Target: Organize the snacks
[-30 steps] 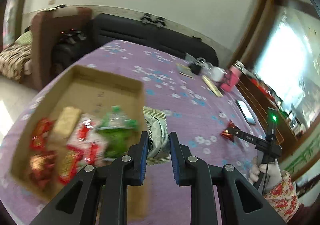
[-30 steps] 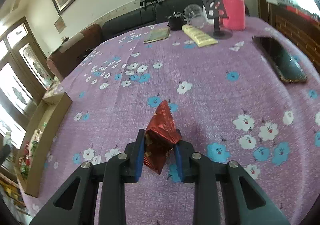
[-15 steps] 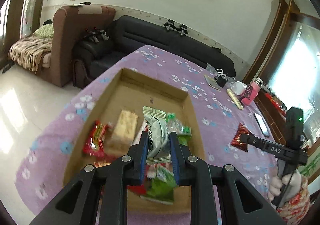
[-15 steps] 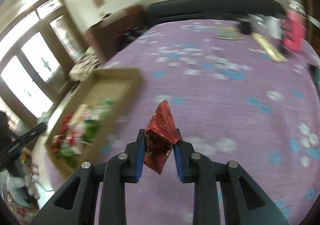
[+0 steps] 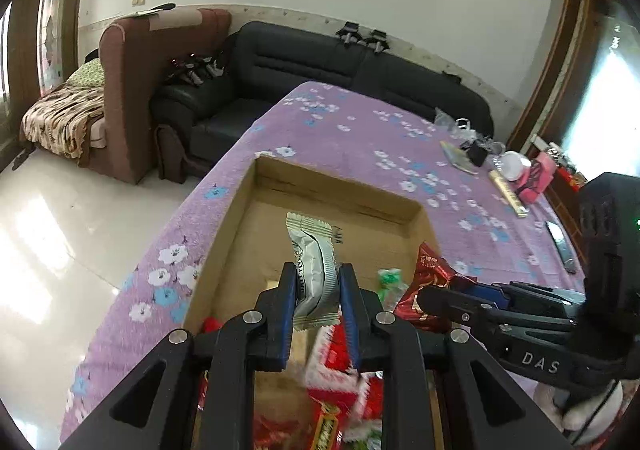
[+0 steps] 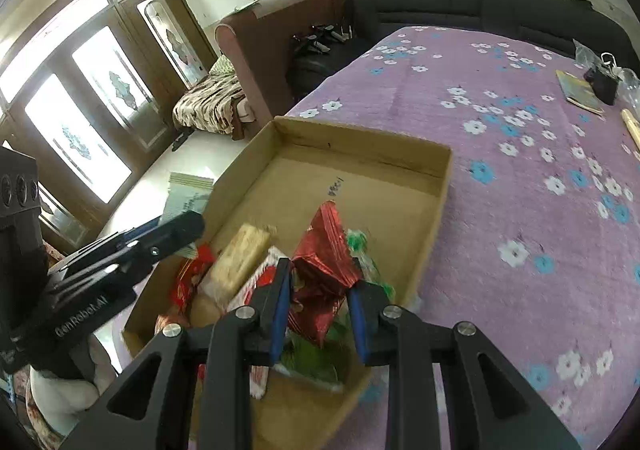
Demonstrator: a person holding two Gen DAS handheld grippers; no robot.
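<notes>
My left gripper (image 5: 317, 282) is shut on a silver-white snack packet (image 5: 314, 270) and holds it above the open cardboard box (image 5: 340, 194). My right gripper (image 6: 320, 290) is shut on a red foil snack packet (image 6: 324, 262), also above the box (image 6: 360, 142). The box holds several snacks at its near end: red packets (image 6: 188, 282), a tan bar (image 6: 236, 262) and a green packet (image 6: 360, 250). Each gripper shows in the other's view: the right one (image 5: 440, 300) with its red packet (image 5: 428, 278), the left one (image 6: 176, 226).
The box sits at the left edge of a table with a purple flowered cloth (image 6: 520, 178). Beyond the edge is the tiled floor (image 5: 60, 230). At the far right of the table lie a booklet (image 6: 578, 90), a black object (image 6: 600, 80), a pink bottle (image 5: 540, 174) and a phone (image 5: 562, 246).
Both grippers have moved over the box with their packets still held. The right gripper has swung left from the open tablecloth to the box and now sits close beside the left one.
</notes>
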